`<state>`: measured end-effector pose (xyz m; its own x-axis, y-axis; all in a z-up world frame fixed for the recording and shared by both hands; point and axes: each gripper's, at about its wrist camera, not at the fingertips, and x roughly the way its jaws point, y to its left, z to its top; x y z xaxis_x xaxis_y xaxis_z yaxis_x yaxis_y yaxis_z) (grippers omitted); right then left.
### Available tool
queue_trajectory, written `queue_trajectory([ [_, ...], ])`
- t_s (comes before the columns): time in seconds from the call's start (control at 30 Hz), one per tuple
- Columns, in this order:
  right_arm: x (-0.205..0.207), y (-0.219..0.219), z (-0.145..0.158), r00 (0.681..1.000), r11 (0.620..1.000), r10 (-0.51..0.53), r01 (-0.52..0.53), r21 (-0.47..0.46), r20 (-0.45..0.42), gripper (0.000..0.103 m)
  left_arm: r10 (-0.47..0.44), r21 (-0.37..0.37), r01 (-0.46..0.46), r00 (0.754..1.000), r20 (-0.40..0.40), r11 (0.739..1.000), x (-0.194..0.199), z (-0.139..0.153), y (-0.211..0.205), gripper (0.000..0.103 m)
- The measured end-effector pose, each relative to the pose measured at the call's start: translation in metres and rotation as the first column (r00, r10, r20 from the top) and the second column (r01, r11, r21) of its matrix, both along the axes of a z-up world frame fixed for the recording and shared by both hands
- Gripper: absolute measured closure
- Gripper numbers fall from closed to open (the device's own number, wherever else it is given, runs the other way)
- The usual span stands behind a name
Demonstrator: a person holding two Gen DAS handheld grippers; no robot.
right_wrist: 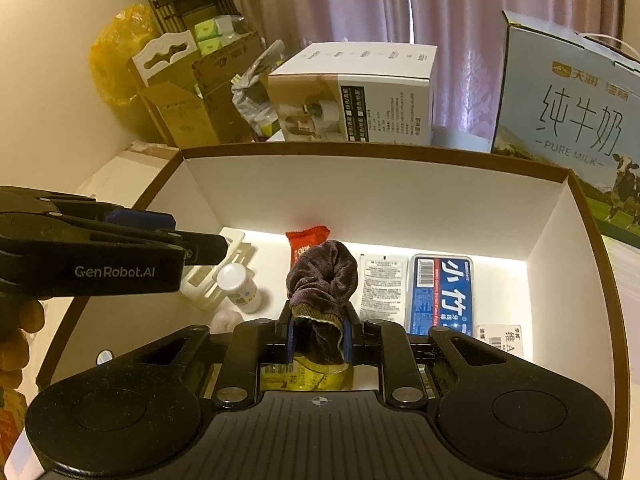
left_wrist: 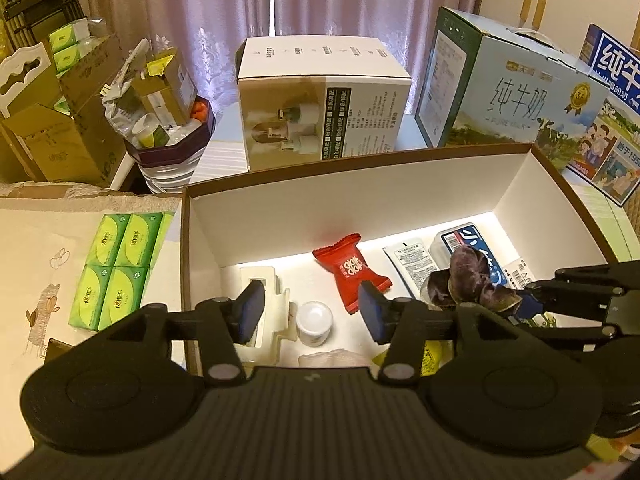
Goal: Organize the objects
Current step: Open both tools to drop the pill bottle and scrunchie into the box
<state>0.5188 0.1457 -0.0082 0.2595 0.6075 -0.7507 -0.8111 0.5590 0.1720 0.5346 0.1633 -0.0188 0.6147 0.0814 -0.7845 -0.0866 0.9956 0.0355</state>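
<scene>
1. Two grippers hang over an open white box (left_wrist: 400,208) with a brown rim; the left gripper (left_wrist: 312,312) has its jaws apart with nothing between them, above a small white jar (left_wrist: 314,322) and a cream plastic holder (left_wrist: 266,312).
2. The right gripper (right_wrist: 319,338) has its jaws clamped on a dark purple sock (right_wrist: 322,280), held just above the box floor.
3. Only the left view shows the green tissue packs (left_wrist: 116,268) on the counter beside the box, and the whole red snack packet (left_wrist: 352,270).
4. Only the right view shows the sock's olive cuff between the pads, a yellow packet (right_wrist: 304,376) beneath it, and fingers of a hand (right_wrist: 16,332) at the left edge.
5. Both show the blue flat case (right_wrist: 440,292) and white sachet (right_wrist: 382,284) lying side by side.
</scene>
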Motion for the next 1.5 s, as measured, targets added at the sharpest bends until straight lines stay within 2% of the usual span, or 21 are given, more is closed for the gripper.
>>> queue_trajectory([
  [0.23,0.000,0.004,0.005,1.000,1.000,-0.006,0.005,0.026,0.009,0.083,0.014,0.000,-0.014,1.000,0.017,1.000,-0.002,0.006,0.003,0.046],
  [0.3,0.000,0.004,0.006,1.000,0.999,-0.009,0.008,0.046,0.013,0.072,0.020,0.001,-0.020,1.000,0.022,1.000,-0.003,0.008,0.004,0.042],
  [0.37,-0.002,0.003,0.008,0.999,0.997,-0.024,0.021,0.068,0.035,0.055,0.028,-0.002,-0.028,0.999,0.029,1.000,-0.004,0.010,0.006,0.037],
  [0.47,-0.006,0.000,0.010,0.997,0.996,-0.029,0.023,0.088,0.075,0.046,0.047,-0.018,-0.047,0.998,0.043,0.999,-0.007,0.015,0.009,0.031],
  [0.97,-0.010,-0.019,0.009,0.997,0.998,-0.052,0.049,0.043,0.057,0.041,0.057,-0.037,-0.055,0.997,0.050,0.998,-0.018,0.019,0.003,0.017],
  [1.27,-0.017,-0.036,0.016,0.993,0.994,-0.101,0.099,0.034,0.054,0.040,0.055,-0.042,-0.052,0.996,0.072,0.998,-0.040,0.025,-0.003,0.004],
  [1.5,-0.030,-0.053,0.026,0.987,0.989,-0.148,0.147,0.028,0.061,0.040,0.049,-0.037,-0.045,0.993,0.109,0.998,-0.061,0.035,-0.006,0.001],
])
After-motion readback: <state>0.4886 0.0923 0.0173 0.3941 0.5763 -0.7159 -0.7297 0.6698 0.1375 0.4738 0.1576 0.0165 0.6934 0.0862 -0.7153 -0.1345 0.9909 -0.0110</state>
